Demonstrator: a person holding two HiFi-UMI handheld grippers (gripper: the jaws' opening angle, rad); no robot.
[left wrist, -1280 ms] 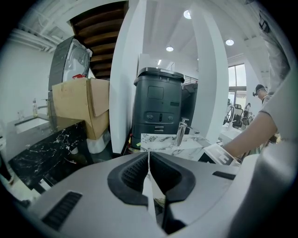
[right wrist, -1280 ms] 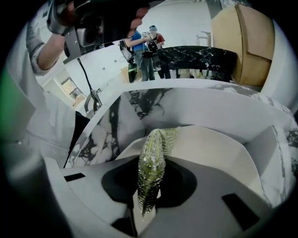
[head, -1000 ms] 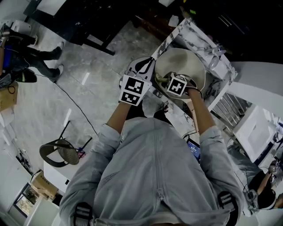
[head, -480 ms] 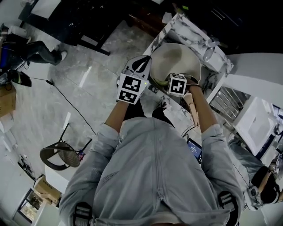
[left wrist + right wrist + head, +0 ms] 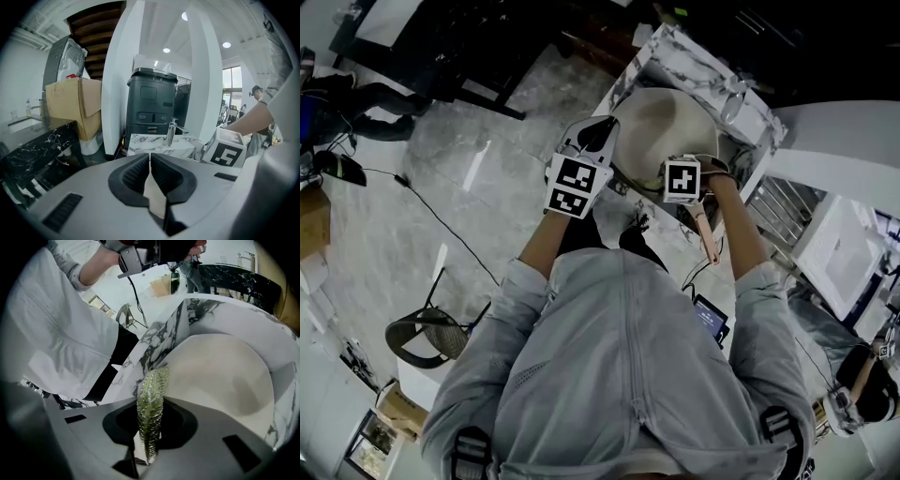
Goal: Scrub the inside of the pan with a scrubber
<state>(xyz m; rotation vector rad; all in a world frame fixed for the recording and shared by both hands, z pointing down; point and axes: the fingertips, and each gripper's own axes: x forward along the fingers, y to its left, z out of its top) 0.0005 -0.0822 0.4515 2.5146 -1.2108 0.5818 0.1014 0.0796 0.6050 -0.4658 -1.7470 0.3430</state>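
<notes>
Grey marbled floor, chair; white pillars, ceiling spotlights, cardboard box.

The sink holds the pan between left claw and right claw.

Marble sink unit: faucet stands upright on its top. Behind it, a dark grey bin between white pillars. Cardboard box left of the bin, behind a black marble tabletop. Floor: chair at lower left, black cable across the tiles.
</notes>
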